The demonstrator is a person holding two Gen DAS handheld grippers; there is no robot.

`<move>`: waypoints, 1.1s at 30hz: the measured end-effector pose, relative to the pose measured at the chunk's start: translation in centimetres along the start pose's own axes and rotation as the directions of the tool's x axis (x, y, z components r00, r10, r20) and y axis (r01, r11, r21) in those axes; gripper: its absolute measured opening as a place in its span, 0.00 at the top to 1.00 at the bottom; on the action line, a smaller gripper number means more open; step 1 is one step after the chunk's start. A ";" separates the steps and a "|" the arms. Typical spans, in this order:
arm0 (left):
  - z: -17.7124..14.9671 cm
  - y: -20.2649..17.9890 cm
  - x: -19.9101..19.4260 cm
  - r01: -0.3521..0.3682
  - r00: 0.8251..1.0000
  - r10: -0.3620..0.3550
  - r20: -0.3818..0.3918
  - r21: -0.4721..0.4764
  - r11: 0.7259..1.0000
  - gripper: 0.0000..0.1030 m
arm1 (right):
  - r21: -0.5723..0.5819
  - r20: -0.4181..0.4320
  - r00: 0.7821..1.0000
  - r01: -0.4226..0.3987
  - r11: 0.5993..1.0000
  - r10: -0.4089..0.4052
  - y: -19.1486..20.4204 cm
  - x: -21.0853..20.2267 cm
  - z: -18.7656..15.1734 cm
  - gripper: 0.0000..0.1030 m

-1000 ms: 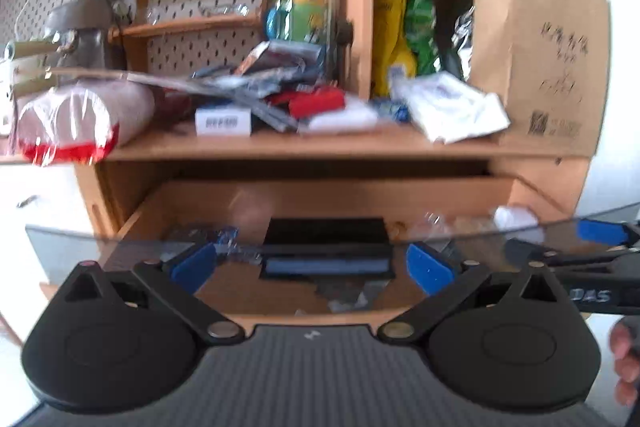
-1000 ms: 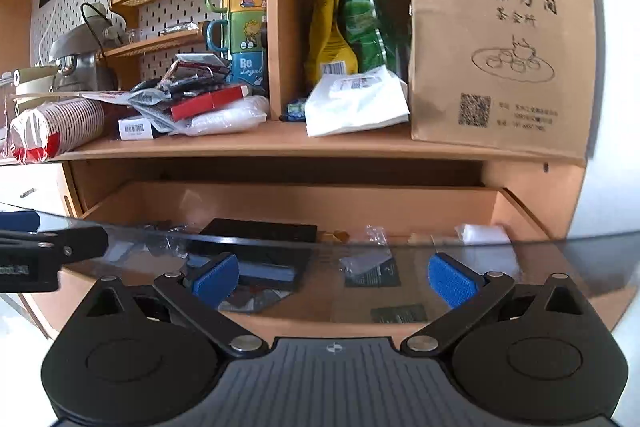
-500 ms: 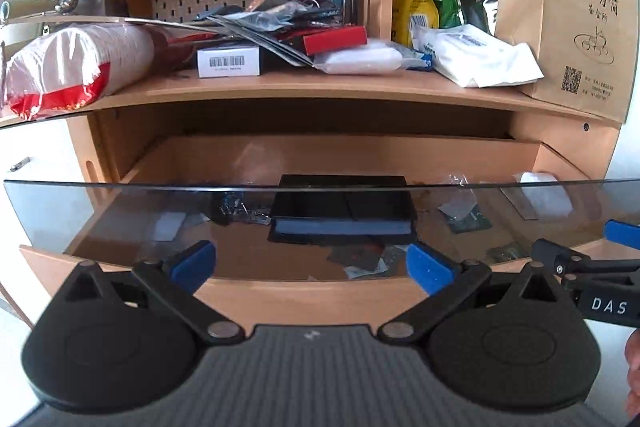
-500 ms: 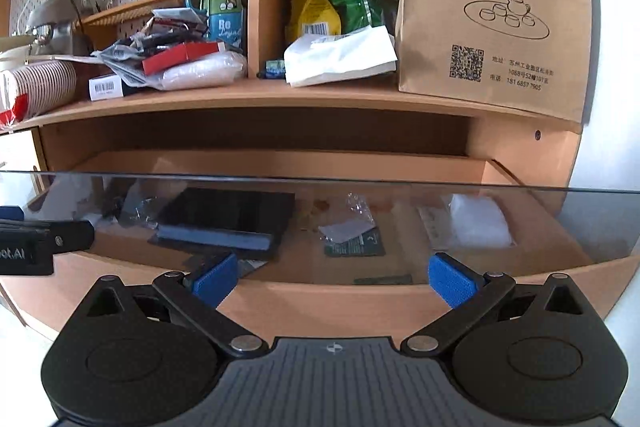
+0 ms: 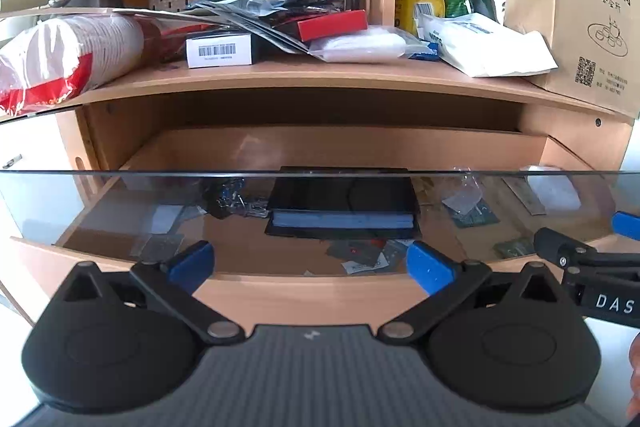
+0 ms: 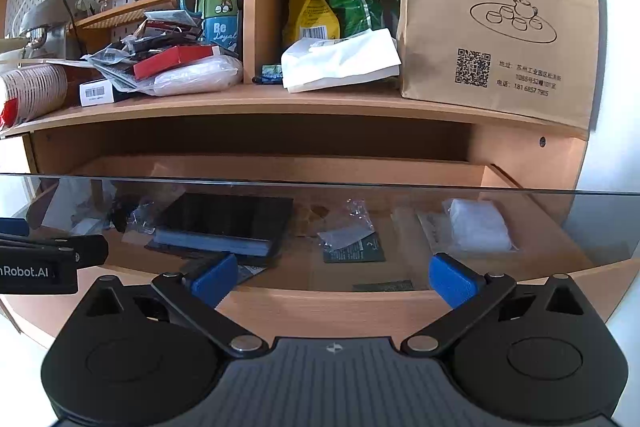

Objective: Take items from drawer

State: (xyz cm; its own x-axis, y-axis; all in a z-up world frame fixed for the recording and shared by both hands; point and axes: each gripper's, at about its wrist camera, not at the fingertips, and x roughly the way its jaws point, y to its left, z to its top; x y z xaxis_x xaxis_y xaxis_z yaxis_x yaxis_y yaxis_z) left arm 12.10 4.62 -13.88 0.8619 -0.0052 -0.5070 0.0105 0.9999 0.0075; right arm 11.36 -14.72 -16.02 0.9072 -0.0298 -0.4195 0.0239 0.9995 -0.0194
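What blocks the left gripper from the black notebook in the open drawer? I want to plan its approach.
The drawer's wooden front and the glass pane standing above it lie between the open left gripper and the black notebook. A straight push looks blocked; it likely must go over the pane's top edge.

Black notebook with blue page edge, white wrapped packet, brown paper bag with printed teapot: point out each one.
Black notebook with blue page edge (image 5: 342,197): left wrist view, on its black cover.
White wrapped packet (image 6: 478,227): right wrist view, on its top face.
Brown paper bag with printed teapot (image 6: 496,75): right wrist view, on its front panel.
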 end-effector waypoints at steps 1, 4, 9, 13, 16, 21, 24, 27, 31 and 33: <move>0.2 -0.1 0.1 0.001 1.000 -0.001 0.002 0.000 1.000 0.00 | 0.002 0.001 1.000 -0.001 1.000 0.001 0.0 0.2 0.1 0.00; 0.7 -0.4 0.5 0.003 1.000 -0.003 0.009 0.002 1.000 0.00 | 0.008 0.004 1.000 -0.005 1.000 0.004 0.0 0.9 0.3 0.00; 1.1 -0.5 1.7 0.002 1.000 -0.002 0.030 0.002 1.000 0.00 | 0.012 0.024 1.000 -0.006 1.000 0.006 0.3 2.1 0.5 0.00; 1.9 -0.5 2.8 0.000 1.000 0.000 0.027 -0.001 1.000 0.00 | 0.014 0.037 0.999 -0.007 1.000 0.006 0.5 3.1 0.9 0.00; 2.5 -0.6 3.7 -0.001 1.000 0.001 0.024 0.000 1.000 0.00 | 0.015 0.035 0.999 -0.007 1.000 0.007 0.6 4.0 1.4 0.00; 3.3 -0.6 5.0 -0.001 1.000 0.001 0.023 0.001 1.000 0.00 | 0.016 0.033 0.999 -0.004 1.000 0.003 0.7 5.2 2.1 0.00; 3.7 -0.7 5.7 0.000 1.000 0.000 0.025 0.003 1.000 0.00 | 0.016 0.034 0.999 -0.005 1.000 0.004 0.7 5.8 2.4 0.00; 4.0 -0.8 6.4 0.001 1.000 -0.001 0.029 0.006 1.000 0.00 | 0.016 0.038 0.999 -0.004 1.000 0.003 0.7 6.4 2.6 0.00; 4.4 -0.9 7.2 0.001 0.999 -0.001 0.033 0.007 1.000 0.00 | 0.016 0.036 0.999 0.000 1.000 -0.001 0.9 7.2 2.9 0.00; 4.7 -0.9 7.7 0.001 0.999 -0.001 0.034 0.008 1.000 0.00 | 0.017 0.035 0.999 0.001 1.000 -0.002 0.9 7.6 3.2 0.00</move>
State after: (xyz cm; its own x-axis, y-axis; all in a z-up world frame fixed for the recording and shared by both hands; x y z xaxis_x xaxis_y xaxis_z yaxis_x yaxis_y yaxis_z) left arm 21.08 3.59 -13.76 0.8789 -0.0070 -0.4770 0.0153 0.9998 0.0136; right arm 19.59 -14.06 -16.36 0.9214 -0.0316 -0.3874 0.0323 0.9995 -0.0048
